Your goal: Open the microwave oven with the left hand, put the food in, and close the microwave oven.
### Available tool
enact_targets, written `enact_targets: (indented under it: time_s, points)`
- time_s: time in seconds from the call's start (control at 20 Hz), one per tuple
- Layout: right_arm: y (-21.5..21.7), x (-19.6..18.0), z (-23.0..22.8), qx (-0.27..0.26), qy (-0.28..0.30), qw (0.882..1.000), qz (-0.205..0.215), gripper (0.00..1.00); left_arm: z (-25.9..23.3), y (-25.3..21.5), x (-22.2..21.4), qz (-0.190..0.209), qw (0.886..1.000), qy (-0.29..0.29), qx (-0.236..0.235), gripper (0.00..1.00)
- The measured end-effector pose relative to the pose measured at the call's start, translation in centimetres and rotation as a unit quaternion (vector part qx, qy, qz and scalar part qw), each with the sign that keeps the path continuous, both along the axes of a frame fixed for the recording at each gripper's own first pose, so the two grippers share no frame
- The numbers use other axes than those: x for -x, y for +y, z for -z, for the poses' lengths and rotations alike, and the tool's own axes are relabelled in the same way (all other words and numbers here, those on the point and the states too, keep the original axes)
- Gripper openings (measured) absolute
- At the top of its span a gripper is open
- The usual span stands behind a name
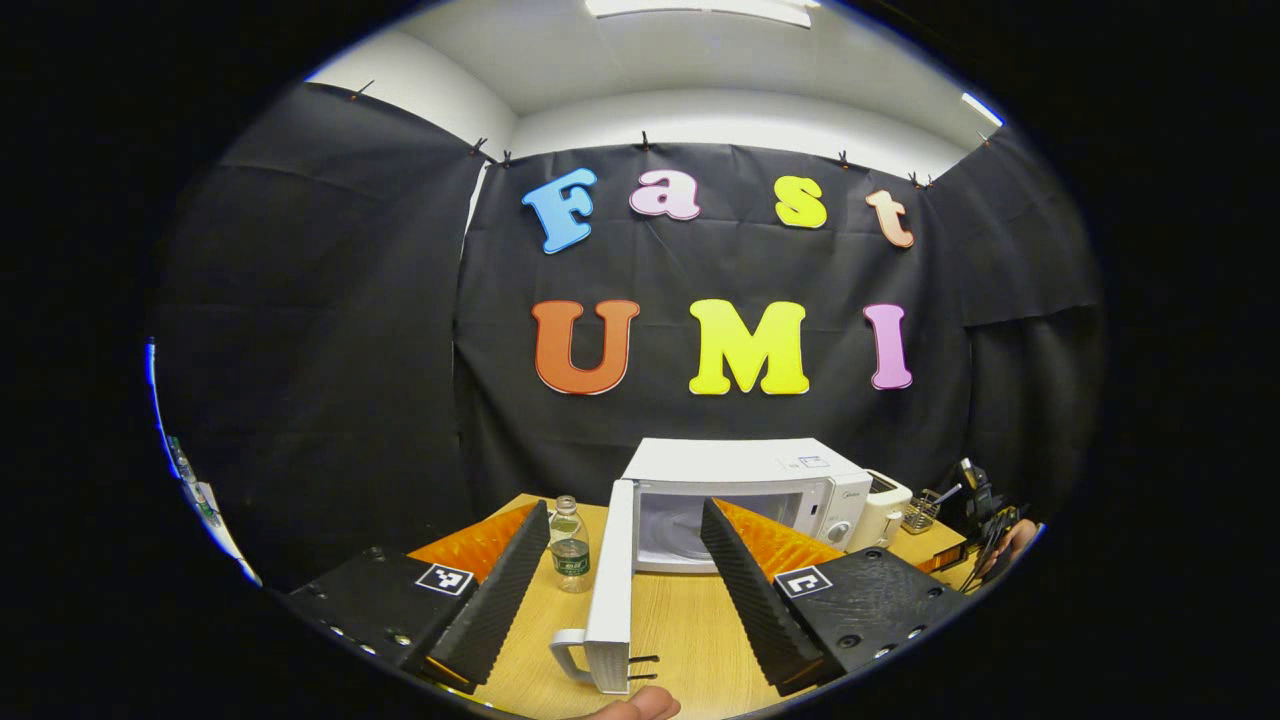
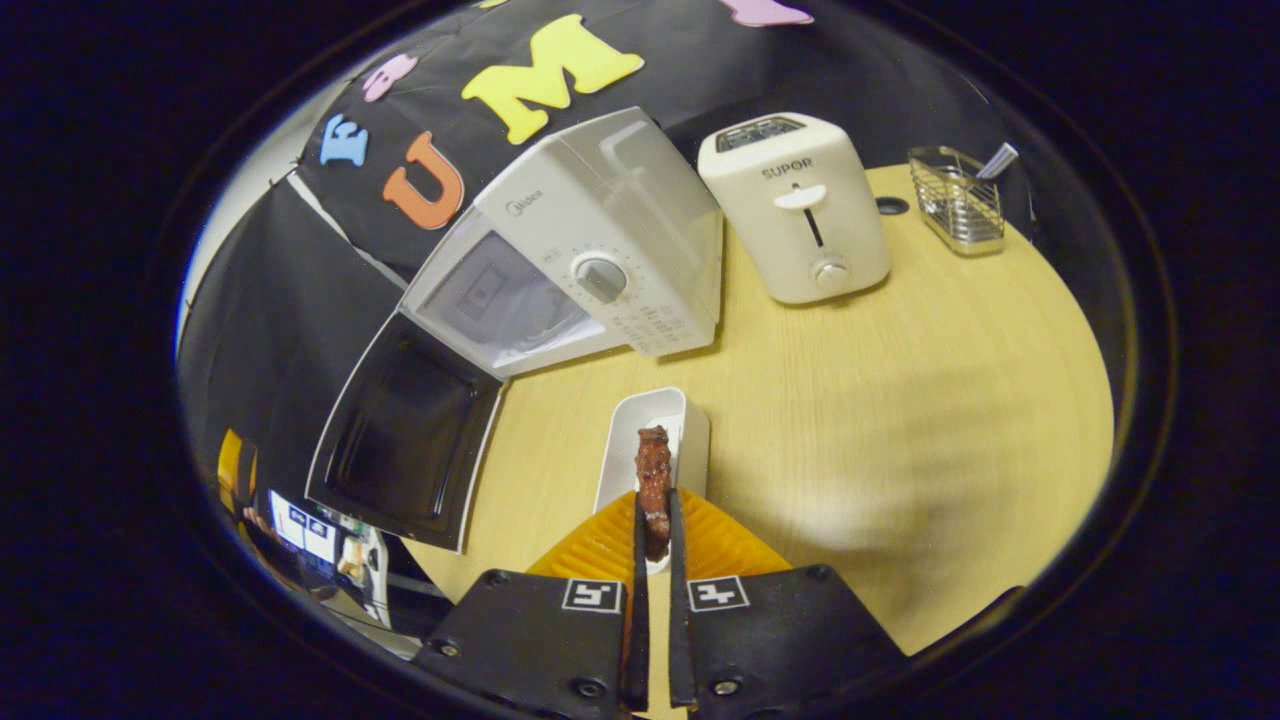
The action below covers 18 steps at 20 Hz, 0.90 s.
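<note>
The white microwave (image 1: 740,490) stands at the back of the table with its door (image 1: 612,585) swung out toward me, edge-on, handle (image 1: 568,655) nearest. My left gripper (image 1: 625,565) is open, its fingers spread wide on either side of the door, touching nothing. In the right gripper view, the microwave (image 2: 590,260) shows its open cavity, and its door (image 2: 405,430) hangs open to the left. My right gripper (image 2: 655,510) is shut on a brown piece of food (image 2: 654,462), held over a white oblong dish (image 2: 690,430) on the table.
A small clear bottle (image 1: 570,545) stands left of the door. To the right of the microwave are a white toaster (image 2: 800,205) and a wire basket (image 2: 955,195). Bare wooden tabletop (image 2: 900,400) spreads to the right of the dish. A fingertip (image 1: 640,708) shows at the bottom edge.
</note>
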State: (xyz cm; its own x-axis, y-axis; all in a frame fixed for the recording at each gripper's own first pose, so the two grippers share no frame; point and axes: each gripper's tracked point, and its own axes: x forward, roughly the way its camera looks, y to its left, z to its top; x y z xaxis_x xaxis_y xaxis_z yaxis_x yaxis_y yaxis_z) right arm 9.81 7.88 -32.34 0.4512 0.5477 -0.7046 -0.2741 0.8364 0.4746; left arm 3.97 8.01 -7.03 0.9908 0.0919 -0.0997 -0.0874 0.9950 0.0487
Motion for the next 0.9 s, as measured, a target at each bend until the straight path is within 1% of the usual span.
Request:
enact_targets:
  time_s: [0.2, 0.35, 0.5, 0.6, 0.75, 0.9]
  points:
    - [0.3, 0.8, -2.8, 0.036, -0.054, 0.998, 0.001, 0.11, -0.1, 0.5, 1.0, 0.005, 1.000, -0.009, 0.007, 0.94]
    - [2.2, 1.8, -4.6, 0.062, -0.096, 0.993, -0.010, 0.11, -0.1, 0.4, 1.8, 0.017, 1.000, -0.011, 0.007, 0.94]
    - [5.3, 2.8, -5.6, 0.069, -0.121, 0.990, -0.019, 0.11, 0.0, 0.4, 2.3, 0.027, 0.999, -0.016, 0.005, 0.94]
    - [7.3, 3.0, -5.9, 0.077, -0.134, 0.988, -0.025, 0.11, 0.1, 1.0, 2.5, 0.024, 1.000, -0.017, 0.004, 0.93]
    - [10.7, 2.7, -6.1, 0.097, -0.161, 0.982, -0.030, 0.11, 0.7, 1.4, 2.7, 0.027, 1.000, -0.011, 0.010, 0.94]
    - [14.4, 1.7, -6.9, 0.092, -0.189, 0.977, -0.026, 0.11, 1.0, 2.2, 2.9, 0.027, 0.999, -0.011, 0.021, 0.94]
